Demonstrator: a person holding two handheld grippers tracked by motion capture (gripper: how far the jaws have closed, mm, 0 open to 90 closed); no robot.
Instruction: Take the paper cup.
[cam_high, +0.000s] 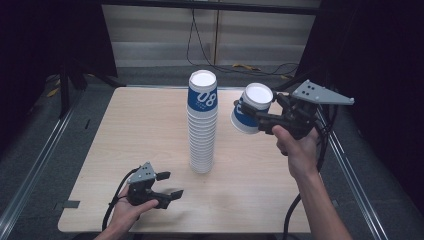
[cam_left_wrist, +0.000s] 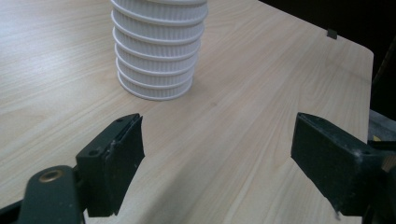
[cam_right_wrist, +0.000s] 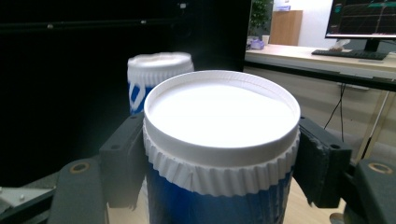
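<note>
Hand-held gripper (cam_left_wrist: 217, 154) gapes (apparently empty) near cup stack (cam_left_wrist: 159, 46).

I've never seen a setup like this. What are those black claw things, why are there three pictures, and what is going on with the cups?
A person holds a hand-held claw, called a gripper, in each hand. One picture looks down from above the wooden table; the other two come from small cameras riding on each gripper, looking along its black jaws. On the table stands a tall stack of upside-down paper cups. The right gripper is raised beside the stack's top and clamps a single cup, blue and white, bottom side up. The left gripper is low near the table's front edge, jaws wide open, holding nothing.
</note>
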